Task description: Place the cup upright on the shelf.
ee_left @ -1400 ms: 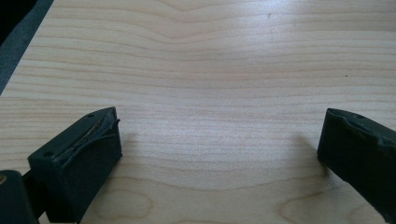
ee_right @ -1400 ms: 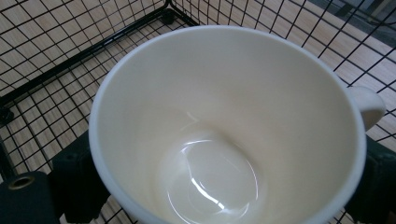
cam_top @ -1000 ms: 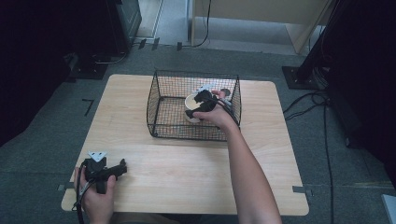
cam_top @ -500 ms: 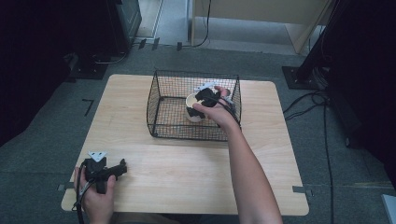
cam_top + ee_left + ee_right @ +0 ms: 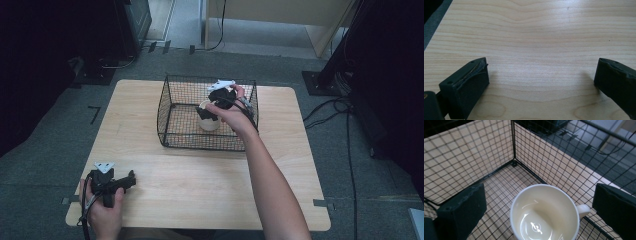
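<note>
Right gripper [image 5: 214, 106] held over the black wire basket [image 5: 172, 111], jaws spread wide, nothing between them. In the right gripper view the white cup [image 5: 544, 213] stands upright on the basket's mesh floor, below and between the two jaws, its small handle [image 5: 583, 209] turned toward the right-hand jaw; both jaws stand clear of the rim. Cup looks empty, glossy inside. Left gripper [image 5: 111, 184] lies low near the person's end of the bench [image 5: 200, 190], well apart from the basket, jaws released with bare wood between them. Step in hand, judged: taking or having just let go of the cup; I cannot tell which. If grasping: lower with jaws kept wide, one pad on either side of the rim wall, away from the handle so the stub does not twist the cup; close squarely, since a glazed wall may slip. Lift straight up and clear the basket's top wire before any sideways travel; the near wall stands close to the cup. No brand, label or writing readable on cup, basket or grippers.
</note>
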The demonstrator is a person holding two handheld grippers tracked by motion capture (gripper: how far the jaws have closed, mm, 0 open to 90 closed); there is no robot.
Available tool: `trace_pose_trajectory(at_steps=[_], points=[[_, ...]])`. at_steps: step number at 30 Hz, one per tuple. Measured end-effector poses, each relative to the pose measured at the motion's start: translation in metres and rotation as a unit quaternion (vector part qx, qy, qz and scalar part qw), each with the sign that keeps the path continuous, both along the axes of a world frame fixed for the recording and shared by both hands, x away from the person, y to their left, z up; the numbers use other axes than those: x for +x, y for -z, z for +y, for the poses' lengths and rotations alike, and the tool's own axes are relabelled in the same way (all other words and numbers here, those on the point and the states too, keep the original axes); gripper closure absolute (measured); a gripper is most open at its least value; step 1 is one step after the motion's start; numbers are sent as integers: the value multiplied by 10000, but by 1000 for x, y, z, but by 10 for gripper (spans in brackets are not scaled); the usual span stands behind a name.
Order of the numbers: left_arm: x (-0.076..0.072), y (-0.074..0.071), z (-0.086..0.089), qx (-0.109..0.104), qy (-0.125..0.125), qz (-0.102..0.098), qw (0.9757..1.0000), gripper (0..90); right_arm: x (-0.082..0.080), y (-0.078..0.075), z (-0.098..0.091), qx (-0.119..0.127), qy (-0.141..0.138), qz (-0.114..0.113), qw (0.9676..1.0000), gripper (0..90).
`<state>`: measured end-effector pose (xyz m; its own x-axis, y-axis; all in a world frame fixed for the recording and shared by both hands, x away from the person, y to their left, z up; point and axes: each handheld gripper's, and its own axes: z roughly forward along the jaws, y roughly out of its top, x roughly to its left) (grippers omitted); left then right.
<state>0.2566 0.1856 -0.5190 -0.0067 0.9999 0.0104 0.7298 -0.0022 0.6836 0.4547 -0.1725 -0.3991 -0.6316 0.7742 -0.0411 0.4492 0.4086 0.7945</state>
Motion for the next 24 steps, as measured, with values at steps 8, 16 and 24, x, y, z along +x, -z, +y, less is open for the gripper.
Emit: trace_pose_trajectory(at_steps=[8, 16, 24], points=[[0, 0, 0, -5, -10, -11, 10000, 0, -21, -16, 0, 12, -274, 88, 9996, 0], [0, 0, 0, -4, -10, -13, 10000, 0, -46, -19, -6, 44, -396, 136, 9991, 0], [0, 0, 0, -4, -11, -14, 10000, 0, -61, -12, -18, 35, -409, 164, 9990, 0]])
